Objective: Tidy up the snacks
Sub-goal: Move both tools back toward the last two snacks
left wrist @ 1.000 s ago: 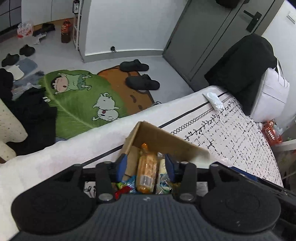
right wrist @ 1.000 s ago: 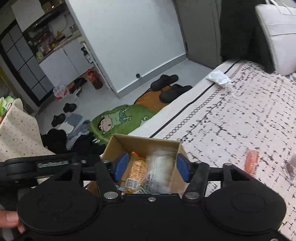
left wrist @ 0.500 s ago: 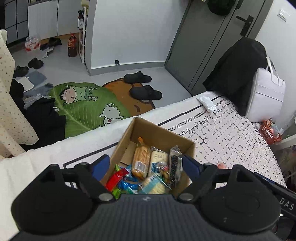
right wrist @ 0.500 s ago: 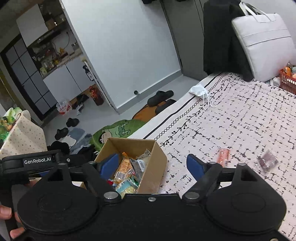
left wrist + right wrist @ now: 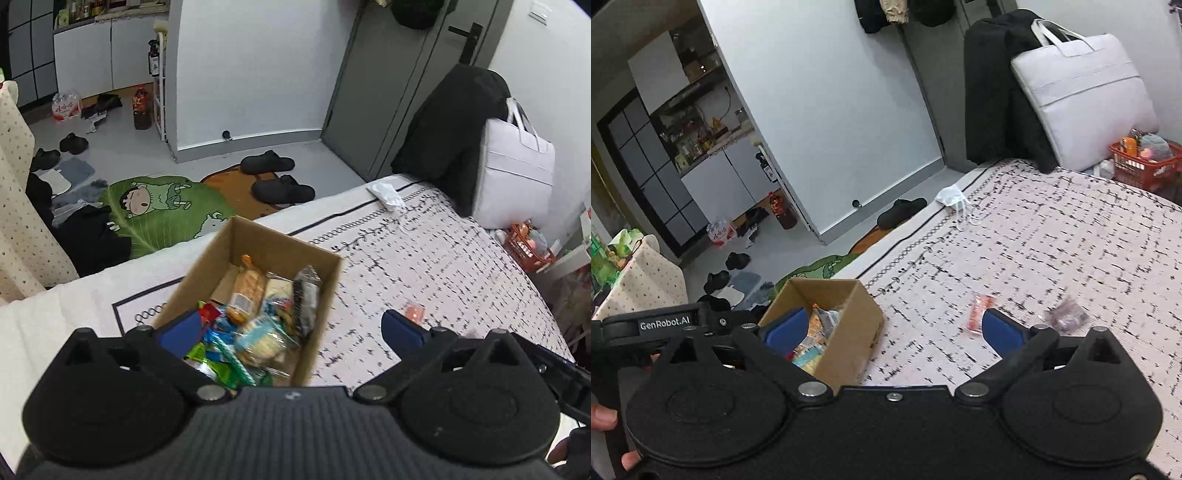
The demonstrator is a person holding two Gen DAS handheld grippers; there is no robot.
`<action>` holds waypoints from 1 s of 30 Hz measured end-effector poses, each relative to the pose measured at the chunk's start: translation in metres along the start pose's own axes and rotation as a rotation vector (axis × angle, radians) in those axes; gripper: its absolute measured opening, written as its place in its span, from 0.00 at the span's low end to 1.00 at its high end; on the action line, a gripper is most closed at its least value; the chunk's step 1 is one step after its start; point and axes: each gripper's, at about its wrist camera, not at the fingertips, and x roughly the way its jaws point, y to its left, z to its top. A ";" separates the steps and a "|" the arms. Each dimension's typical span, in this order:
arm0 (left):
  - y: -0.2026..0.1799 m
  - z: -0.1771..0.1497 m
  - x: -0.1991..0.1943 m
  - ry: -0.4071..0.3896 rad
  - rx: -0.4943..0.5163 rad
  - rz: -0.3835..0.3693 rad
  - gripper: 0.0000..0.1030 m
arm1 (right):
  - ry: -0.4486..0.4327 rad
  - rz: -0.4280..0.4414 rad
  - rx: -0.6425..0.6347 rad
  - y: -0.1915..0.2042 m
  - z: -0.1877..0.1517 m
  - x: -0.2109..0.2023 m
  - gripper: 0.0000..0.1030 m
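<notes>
Both hand-held grippers opening, empty – left (image 5: pixel 290 332), right (image 5: pixel 894 328) – cardboard box (image 5: pixel 325 291) of snacks, seemingly 2 packets (image 5: pixel 979 314) on bedspread

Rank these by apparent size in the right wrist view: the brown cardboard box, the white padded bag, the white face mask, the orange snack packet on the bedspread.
1. white padded bag
2. brown cardboard box, partly hidden and nearer the camera, so unsure
3. white face mask
4. orange snack packet, close to the mask in size

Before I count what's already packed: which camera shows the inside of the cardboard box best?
The left wrist view. It looks down into the cardboard box, so the wrapped snacks show clearly. The right wrist view sees the box from lower and to the side: mostly its outer wall, with only a few packets visible inside.
</notes>
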 end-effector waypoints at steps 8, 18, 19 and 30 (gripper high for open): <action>-0.041 -0.015 0.001 -0.017 0.015 -0.006 1.00 | -0.017 -0.010 0.043 -0.031 -0.005 -0.007 0.98; -0.081 -0.022 0.024 -0.008 0.002 0.002 1.00 | -0.037 -0.054 0.190 -0.083 -0.006 -0.005 0.98; -0.084 -0.023 0.027 -0.006 -0.004 -0.003 1.00 | -0.040 -0.058 0.199 -0.087 -0.006 -0.004 0.98; -0.115 -0.026 0.075 0.024 0.017 -0.030 0.98 | 0.011 -0.108 0.336 -0.132 -0.013 0.026 0.78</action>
